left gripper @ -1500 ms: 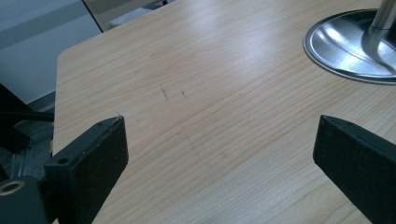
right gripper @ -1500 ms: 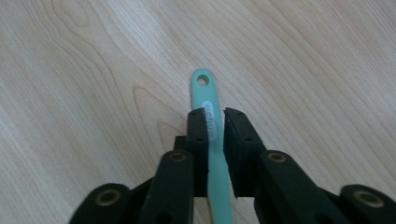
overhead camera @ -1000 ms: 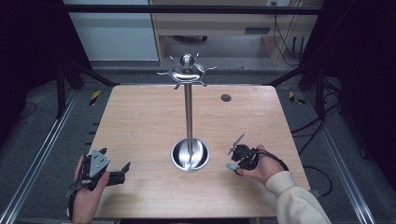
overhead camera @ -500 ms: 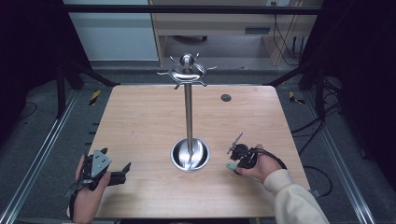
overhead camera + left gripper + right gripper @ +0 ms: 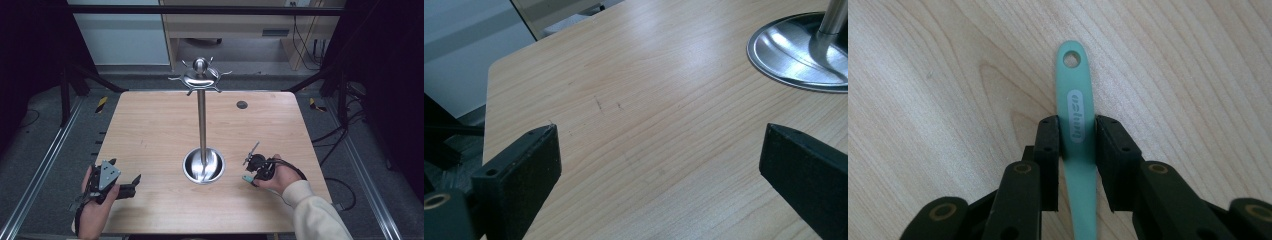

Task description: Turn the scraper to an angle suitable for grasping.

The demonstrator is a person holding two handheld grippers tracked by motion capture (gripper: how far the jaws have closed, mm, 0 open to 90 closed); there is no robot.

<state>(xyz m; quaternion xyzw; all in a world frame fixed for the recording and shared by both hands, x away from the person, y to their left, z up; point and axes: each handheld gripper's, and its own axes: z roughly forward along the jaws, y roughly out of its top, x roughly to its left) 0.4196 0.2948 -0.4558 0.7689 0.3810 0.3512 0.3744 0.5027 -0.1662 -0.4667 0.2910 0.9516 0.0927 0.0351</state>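
Note:
A teal utensil handle (image 5: 1077,105) with a hanging hole at its tip lies between the jaws of my right gripper (image 5: 1078,125), which is shut on it just above the wood. In the high view that gripper (image 5: 255,172) sits right of the steel stand's round base (image 5: 203,166), with the handle's teal tip (image 5: 247,178) poking out and a thin dark end (image 5: 251,151) slanting upward. The stand's pole (image 5: 201,125) carries a hooked crown (image 5: 200,77). My left gripper (image 5: 131,182) rests open at the front left, its jaws (image 5: 659,150) wide apart over bare wood.
The wooden table (image 5: 150,130) has a small dark round hole (image 5: 242,105) at the back right. The stand's base (image 5: 794,55) shows at the upper right of the left gripper view. Metal frame rails run along both sides of the table.

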